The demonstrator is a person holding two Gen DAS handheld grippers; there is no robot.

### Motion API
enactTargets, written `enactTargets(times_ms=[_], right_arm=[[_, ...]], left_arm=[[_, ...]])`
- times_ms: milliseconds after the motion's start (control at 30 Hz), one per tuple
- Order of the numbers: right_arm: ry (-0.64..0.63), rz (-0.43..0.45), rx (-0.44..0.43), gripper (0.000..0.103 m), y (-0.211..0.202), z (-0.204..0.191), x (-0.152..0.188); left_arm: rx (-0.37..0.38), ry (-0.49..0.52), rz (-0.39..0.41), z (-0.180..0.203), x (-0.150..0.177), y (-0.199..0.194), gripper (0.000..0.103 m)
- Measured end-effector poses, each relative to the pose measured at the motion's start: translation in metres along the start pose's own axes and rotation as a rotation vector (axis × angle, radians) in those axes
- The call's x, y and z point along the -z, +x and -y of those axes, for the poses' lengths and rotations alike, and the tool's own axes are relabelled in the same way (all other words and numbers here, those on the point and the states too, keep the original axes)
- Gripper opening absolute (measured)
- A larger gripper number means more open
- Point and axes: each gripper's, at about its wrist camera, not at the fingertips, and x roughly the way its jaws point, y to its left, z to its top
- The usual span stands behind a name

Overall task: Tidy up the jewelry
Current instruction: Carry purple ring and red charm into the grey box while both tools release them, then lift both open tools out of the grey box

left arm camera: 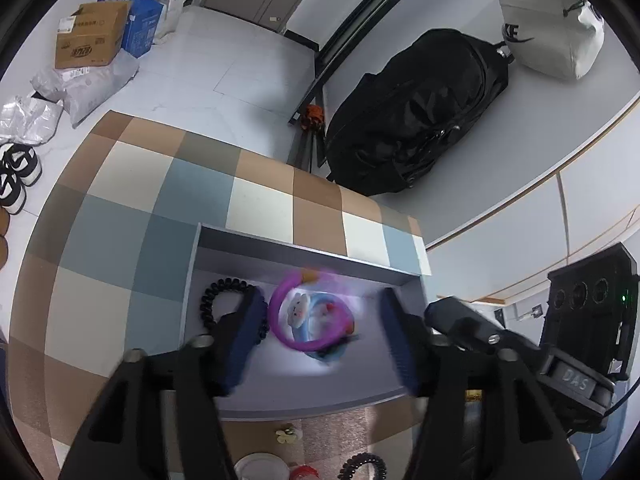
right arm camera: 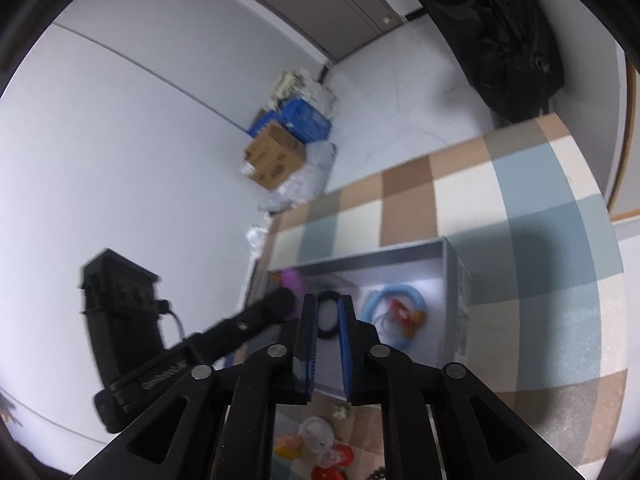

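The grey box (left arm camera: 208,276) on the checked table (left arm camera: 120,208) already holds a purple bangle (left arm camera: 280,312), a blue bangle (left arm camera: 340,320) and a black coil tie (left arm camera: 212,300), so the sorting looks partly done. The left claw (left arm camera: 320,332) hangs over the box with jaws apart around the bangles, not pressing them; the right claw (right arm camera: 328,320) is nearly together, gripping nothing. Still on the table before the box lie a yellow flower clip (left arm camera: 288,436), another coil tie (left arm camera: 362,466) and small red pieces (right arm camera: 336,456), so several items are left.
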Motion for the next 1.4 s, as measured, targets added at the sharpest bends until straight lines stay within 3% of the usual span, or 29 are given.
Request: enactTargets(times_ms=[33,100,167,267,433,567,767,833,1000,1400], right_arm=[[-0.011,0.018,0.006,0.025,-0.004,-0.002,0.000],[-0.019,0.060,0.015,0.060,-0.012,-0.003,0.000],[-0.020,0.101,0.018,0.076,-0.021,-0.003,0.000],[-0.014,0.122,0.052,0.088,-0.025,-0.001,0.000],[-0.020,0.120,0.066,0.092,-0.028,-0.002,0.002],[-0.085,0.136,0.107,0.102,-0.033,-0.014,0.007],[-0.151,0.155,0.120,0.103,-0.038,-0.025,0.019],[-0.176,0.173,0.132,0.103,-0.039,-0.029,0.024],[-0.226,0.218,0.165,0.103,-0.047,-0.037,0.037],[-0.465,0.248,0.335,0.103,-0.049,-0.066,0.082]], left_arm=[[0.008,0.001,0.014,0.000,0.000,-0.002,0.069],[0.002,0.005,0.035,0.001,0.000,-0.008,0.074],[-0.002,0.005,0.037,0.001,-0.001,-0.009,0.074],[-0.029,-0.002,0.043,0.000,-0.001,-0.011,0.074],[-0.077,0.050,0.091,0.002,0.004,-0.024,0.074],[-0.111,0.092,0.151,0.005,0.012,-0.037,0.074],[-0.196,0.134,0.187,0.010,0.028,-0.042,0.076],[-0.219,0.148,0.193,0.012,0.033,-0.043,0.085],[-0.292,0.229,0.259,0.024,0.049,-0.055,0.095],[-0.372,0.231,0.280,0.019,0.075,-0.070,0.095]])
